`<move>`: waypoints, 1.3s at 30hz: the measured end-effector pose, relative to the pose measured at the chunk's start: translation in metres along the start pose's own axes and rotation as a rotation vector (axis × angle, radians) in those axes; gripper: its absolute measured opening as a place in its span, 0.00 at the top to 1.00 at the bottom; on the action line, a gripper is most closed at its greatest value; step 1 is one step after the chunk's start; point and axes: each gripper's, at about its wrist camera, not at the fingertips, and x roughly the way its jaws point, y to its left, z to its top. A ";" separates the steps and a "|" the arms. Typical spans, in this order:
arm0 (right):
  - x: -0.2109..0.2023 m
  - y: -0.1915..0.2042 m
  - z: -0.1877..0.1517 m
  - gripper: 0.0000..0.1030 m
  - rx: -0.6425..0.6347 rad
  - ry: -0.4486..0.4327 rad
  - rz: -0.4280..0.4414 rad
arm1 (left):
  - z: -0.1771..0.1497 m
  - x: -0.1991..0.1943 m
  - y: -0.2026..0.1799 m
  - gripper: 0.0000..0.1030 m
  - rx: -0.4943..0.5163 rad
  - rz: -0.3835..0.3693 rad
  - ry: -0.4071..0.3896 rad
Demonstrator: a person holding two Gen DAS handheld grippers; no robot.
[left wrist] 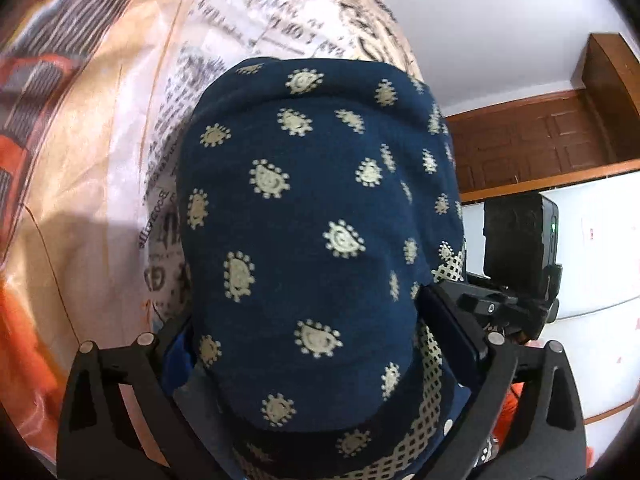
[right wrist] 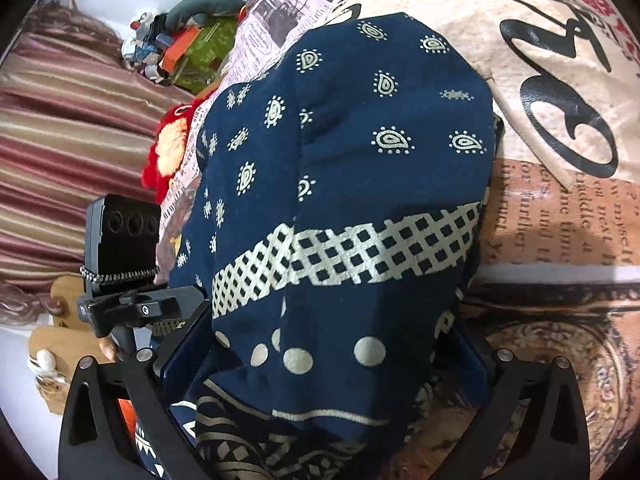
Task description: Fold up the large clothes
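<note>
A navy blue garment [left wrist: 316,220] with cream paisley print and a lattice band fills the middle of the left wrist view, draped over my left gripper [left wrist: 308,344]. The jaws are shut on its fabric and the fingertips are hidden under it. The same garment [right wrist: 344,200] hangs over my right gripper [right wrist: 320,364] in the right wrist view, also shut on the cloth, with the tips covered. Both grippers hold the garment above a bedspread [right wrist: 560,120] printed with newspaper text and large letters. The right gripper's camera block [left wrist: 520,240] shows close at the right of the left view.
The printed bedspread [left wrist: 100,160] lies below and around the garment. A striped curtain [right wrist: 60,140], a pile of small items [right wrist: 172,48] and a red knitted piece [right wrist: 168,152] are at left in the right view. A brown wooden door [left wrist: 540,140] and white wall [left wrist: 500,20] are at right.
</note>
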 end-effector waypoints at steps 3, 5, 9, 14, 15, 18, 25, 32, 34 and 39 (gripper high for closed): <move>-0.001 0.002 -0.003 0.03 -0.010 0.003 0.003 | -0.003 -0.005 -0.006 0.13 0.028 0.013 -0.016; -0.005 0.003 -0.006 0.14 -0.022 0.008 0.009 | -0.007 -0.010 -0.014 0.20 0.057 0.033 -0.028; -0.016 0.007 -0.005 0.38 -0.035 0.002 0.031 | -0.014 -0.023 -0.033 0.30 0.103 0.066 -0.051; -0.035 0.024 -0.007 0.57 -0.071 -0.021 0.046 | -0.024 -0.049 -0.055 0.34 0.160 0.080 -0.093; -0.040 0.028 -0.008 0.58 -0.081 -0.028 0.046 | -0.028 -0.057 -0.055 0.34 0.168 0.082 -0.100; -0.054 0.046 -0.013 0.60 -0.119 -0.052 0.046 | -0.037 -0.091 -0.060 0.34 0.182 0.073 -0.133; -0.085 0.110 -0.023 0.60 -0.212 -0.113 0.064 | -0.051 -0.150 -0.094 0.34 0.225 0.092 -0.231; -0.075 0.170 -0.032 0.60 -0.252 -0.124 0.104 | -0.070 -0.199 -0.081 0.34 0.212 0.141 -0.277; -0.064 0.178 -0.036 0.60 -0.261 -0.111 0.110 | -0.076 -0.206 -0.066 0.34 0.195 0.151 -0.278; -0.018 0.186 -0.036 0.60 -0.245 -0.039 0.123 | -0.085 -0.210 -0.022 0.34 0.131 0.172 -0.263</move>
